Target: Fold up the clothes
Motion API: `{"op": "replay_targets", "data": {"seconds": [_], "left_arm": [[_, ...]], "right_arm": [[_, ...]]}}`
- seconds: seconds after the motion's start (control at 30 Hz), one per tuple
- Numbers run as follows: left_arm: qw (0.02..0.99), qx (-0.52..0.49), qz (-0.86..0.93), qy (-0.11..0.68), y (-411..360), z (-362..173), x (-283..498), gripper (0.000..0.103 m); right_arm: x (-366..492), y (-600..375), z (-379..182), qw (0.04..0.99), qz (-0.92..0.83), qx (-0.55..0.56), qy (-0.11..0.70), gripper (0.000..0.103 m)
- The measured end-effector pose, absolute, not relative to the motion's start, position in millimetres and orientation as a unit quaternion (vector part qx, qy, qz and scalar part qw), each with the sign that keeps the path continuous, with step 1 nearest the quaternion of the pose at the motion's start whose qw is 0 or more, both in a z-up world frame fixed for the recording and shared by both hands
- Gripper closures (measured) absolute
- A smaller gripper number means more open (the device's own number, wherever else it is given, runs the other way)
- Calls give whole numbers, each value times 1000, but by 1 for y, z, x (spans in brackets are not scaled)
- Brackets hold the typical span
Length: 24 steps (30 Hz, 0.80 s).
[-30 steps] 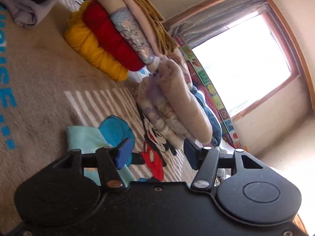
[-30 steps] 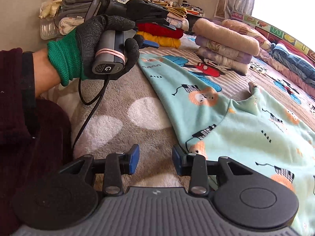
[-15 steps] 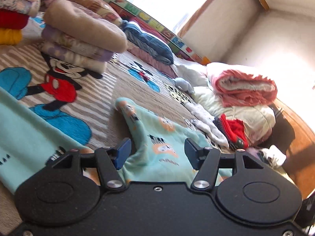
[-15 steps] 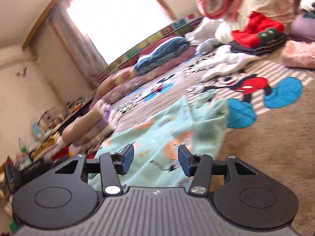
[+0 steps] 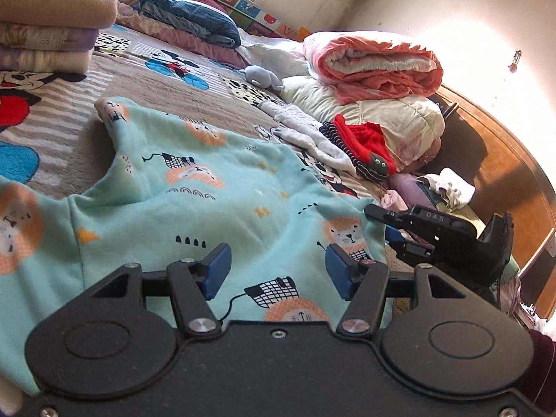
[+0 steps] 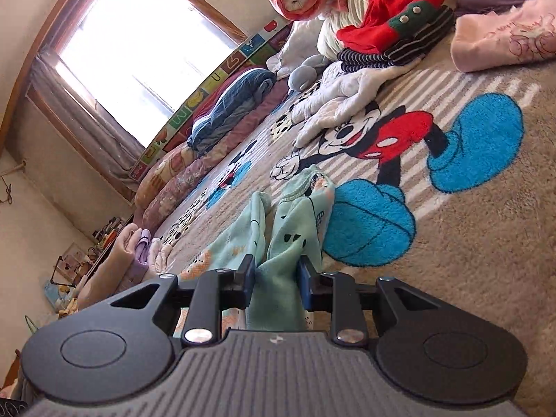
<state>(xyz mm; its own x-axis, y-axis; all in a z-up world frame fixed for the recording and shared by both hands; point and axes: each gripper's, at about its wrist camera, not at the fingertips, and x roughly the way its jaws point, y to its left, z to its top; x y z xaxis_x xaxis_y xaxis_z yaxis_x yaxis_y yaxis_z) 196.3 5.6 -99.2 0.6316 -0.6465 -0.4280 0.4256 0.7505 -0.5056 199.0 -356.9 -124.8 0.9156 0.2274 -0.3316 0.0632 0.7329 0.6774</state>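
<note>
1. Garment [image 5: 215,208]: mint, lion print; spread on bed [image 6: 469,260], hem nearest.
2. Right hand-held gripper [image 6: 274,279]: just closing, narrow, pinching a bunched hem corner.
3. Left hand-held gripper [image 5: 276,271]: gaping, above hem, gripping nothing.
4. Advice: clamp the left corner likewise, then lift both level, hem taut.
5. Room: bare blanket beyond garment; folded stack [image 5: 45,27] left, clothes heap [image 5: 368,149] right.
</note>
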Motion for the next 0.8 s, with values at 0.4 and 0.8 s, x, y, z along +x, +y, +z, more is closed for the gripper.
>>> {"op": "replay_targets", "data": {"seconds": [0.4,0.8], "left_arm": [[873,-255,-264,321,42,-106,210,44],[868,-254,-267,332,41,-109,214,44]], "right_arm": [[207,-178,-94,935,149,-156,281,82],[172,-188,-52,929,242,-57,274,69]]}}
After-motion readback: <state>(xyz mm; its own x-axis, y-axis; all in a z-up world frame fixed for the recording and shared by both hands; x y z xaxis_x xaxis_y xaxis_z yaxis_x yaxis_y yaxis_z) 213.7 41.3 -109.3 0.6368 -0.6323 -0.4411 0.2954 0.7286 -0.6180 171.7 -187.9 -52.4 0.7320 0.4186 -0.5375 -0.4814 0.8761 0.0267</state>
